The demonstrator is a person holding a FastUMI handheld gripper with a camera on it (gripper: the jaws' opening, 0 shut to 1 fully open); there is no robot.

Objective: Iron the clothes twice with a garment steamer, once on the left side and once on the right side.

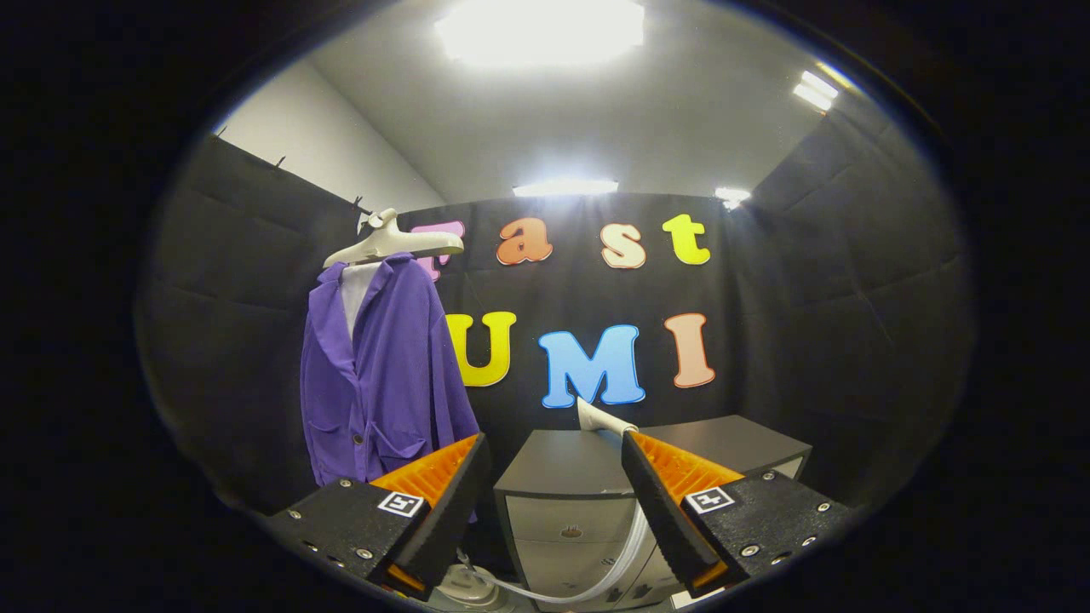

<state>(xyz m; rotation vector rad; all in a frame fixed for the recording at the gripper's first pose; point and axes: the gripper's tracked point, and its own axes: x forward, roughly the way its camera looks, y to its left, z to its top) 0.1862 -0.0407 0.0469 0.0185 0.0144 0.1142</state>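
Tongs [555,477] spread wide, holding nothing, before a steamer [603,420] lying on a cabinet [553,464]; purple jacket [383,375] hangs beside. A careless grab could snag its hose [596,579].

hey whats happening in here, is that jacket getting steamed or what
Not yet. A hand-held gripper faces the booth with its jaws open and nothing between them. The purple jacket hangs on a white hanger, beyond the left finger. The steamer head rests on a grey cabinet just ahead, its hose trailing down the front. Picking up the steamer looks like the next step.
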